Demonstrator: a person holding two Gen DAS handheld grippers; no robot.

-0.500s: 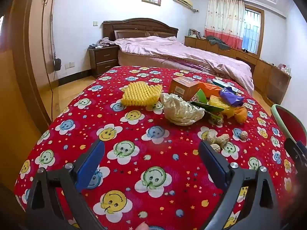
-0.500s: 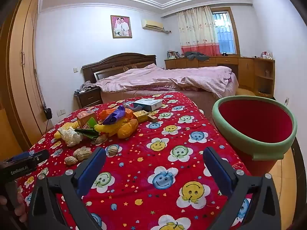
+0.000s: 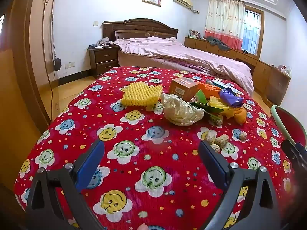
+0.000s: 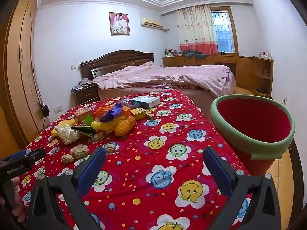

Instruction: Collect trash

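Both tongs, left (image 3: pixel 151 153) and right (image 4: pixel 154 159), gape wide and empty above bare tablecloth (image 4: pixel 145 172); bin (image 4: pixel 253 122) at its right edge.

Heap of wrappers, crumpled paper (image 3: pixel 181 112), yellow foam net (image 3: pixel 142 94), peanut shells (image 3: pixel 216 140) on red tablecloth, red green-rimmed bin (image 4: pixel 253 126) beside

half-seen things at the frame edges
the red bucket (image 3: pixel 291 126) is cut by the left view's right edge; the left gripper (image 4: pixel 21 160) pokes in only partly; the pile's lower wrappers (image 4: pixel 84 129) lie buried.
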